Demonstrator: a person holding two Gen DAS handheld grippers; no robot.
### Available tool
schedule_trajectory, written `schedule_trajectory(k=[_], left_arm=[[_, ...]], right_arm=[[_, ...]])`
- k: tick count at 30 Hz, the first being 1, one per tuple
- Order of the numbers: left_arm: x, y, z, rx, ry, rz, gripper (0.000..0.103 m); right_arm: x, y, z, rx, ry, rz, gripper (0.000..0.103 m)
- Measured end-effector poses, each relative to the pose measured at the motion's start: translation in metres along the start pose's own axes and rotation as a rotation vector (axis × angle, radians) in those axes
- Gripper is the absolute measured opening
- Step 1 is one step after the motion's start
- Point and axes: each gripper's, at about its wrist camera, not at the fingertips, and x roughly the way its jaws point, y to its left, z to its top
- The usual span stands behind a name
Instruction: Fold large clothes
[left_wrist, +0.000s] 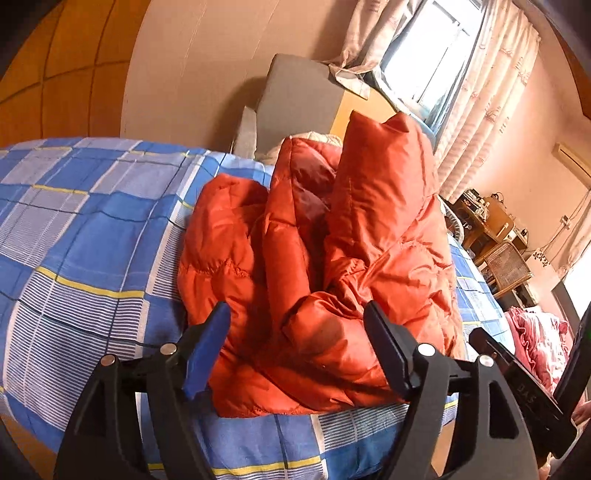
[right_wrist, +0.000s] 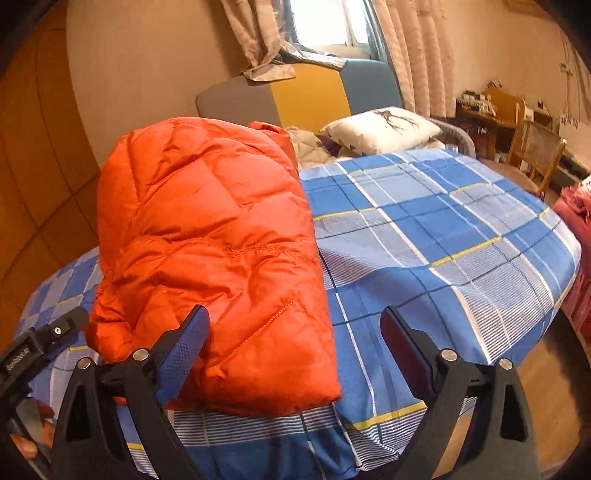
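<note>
Orange jacket (left_wrist: 317, 266) lies bunched on the checked bed (left_wrist: 85, 229), near its edge. Left gripper (left_wrist: 295, 343) spread wide, holding nothing. Right gripper (right_wrist: 295, 347) likewise wide, empty, just before the jacket

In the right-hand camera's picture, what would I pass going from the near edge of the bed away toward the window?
Right gripper, open → orange puffer jacket on the blue checked bedsheet → white pillow → grey, yellow and blue headboard → curtains and window.
</note>
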Motion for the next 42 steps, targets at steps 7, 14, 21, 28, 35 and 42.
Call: schedule_trajectory(k=[7, 14, 21, 28, 35, 42], left_arm=[[-0.025, -0.011, -0.013, 0.031, -0.041, 0.048, 0.09], [-0.04, -0.01, -0.027, 0.022, -0.047, 0.097, 0.097], [-0.055, -0.016, -0.042, 0.065, -0.062, 0.138, 0.101], [-0.066, -0.03, -0.056, 0.089, -0.072, 0.166, 0.101], [-0.068, -0.049, -0.063, 0.133, -0.065, 0.187, 0.101], [-0.073, -0.056, -0.064, 0.134, -0.079, 0.185, 0.101]], right_arm=[[-0.018, 0.003, -0.003, -0.009, -0.02, -0.009, 0.093], [-0.041, 0.001, -0.012, 0.008, -0.038, -0.05, 0.098], [-0.06, 0.007, -0.025, -0.016, -0.039, -0.056, 0.099], [-0.07, 0.01, -0.033, -0.053, -0.047, -0.064, 0.1], [-0.077, -0.003, -0.039, -0.045, -0.057, -0.08, 0.1], [-0.083, -0.013, -0.039, -0.029, -0.064, -0.096, 0.1]])
